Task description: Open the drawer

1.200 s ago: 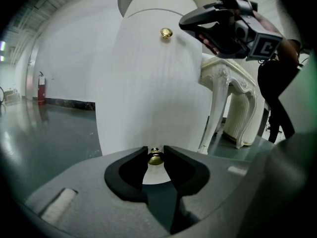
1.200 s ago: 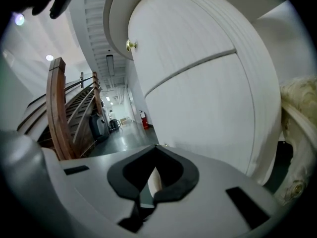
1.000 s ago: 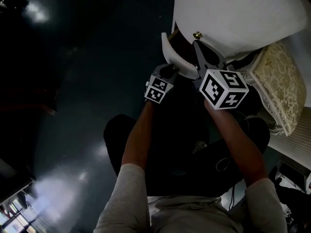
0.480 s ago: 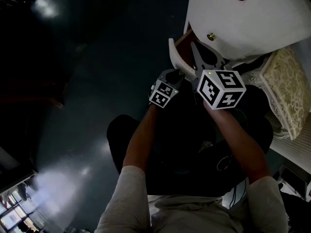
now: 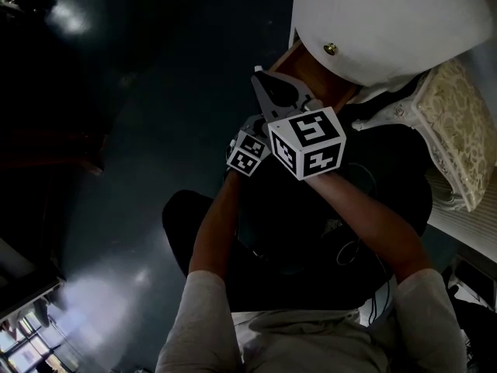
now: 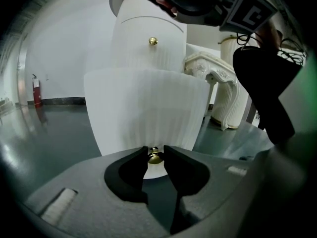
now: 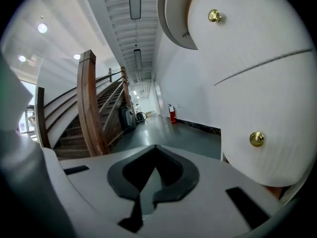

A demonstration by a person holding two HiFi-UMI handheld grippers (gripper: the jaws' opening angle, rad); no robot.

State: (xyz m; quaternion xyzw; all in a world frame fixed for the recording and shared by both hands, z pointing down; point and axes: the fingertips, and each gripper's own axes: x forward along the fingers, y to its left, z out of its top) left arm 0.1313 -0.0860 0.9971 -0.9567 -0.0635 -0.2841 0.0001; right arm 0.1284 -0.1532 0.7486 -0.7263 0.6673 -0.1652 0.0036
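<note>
A white round cabinet [image 5: 388, 29] fills the top right of the head view, with two brass knobs [image 5: 331, 49] on its upper drawers. Its lowest drawer [image 6: 146, 110] stands pulled out, and brown wood [image 5: 314, 80] of its inside shows. My left gripper [image 6: 155, 155] is shut on that drawer's brass knob [image 6: 154, 157]. In the head view only its marker cube [image 5: 248, 154] shows, tucked under the right gripper's cube [image 5: 307, 142]. My right gripper [image 7: 155, 147] is shut on nothing and points past the cabinet's left side, beside two knobs [image 7: 256, 139].
An ornate cream piece of furniture [image 5: 458, 146] stands right of the cabinet. A wooden staircase [image 7: 91, 103] rises to the left beyond a dark glossy floor [image 5: 140, 130]. A red fire extinguisher [image 6: 35, 88] stands by the far wall. The person's dark-clad legs [image 5: 311, 239] are below the grippers.
The lowest drawer has come further out with the left gripper on its knob. The right gripper has swung left, away from the cabinet front, and now lies over the left gripper.
</note>
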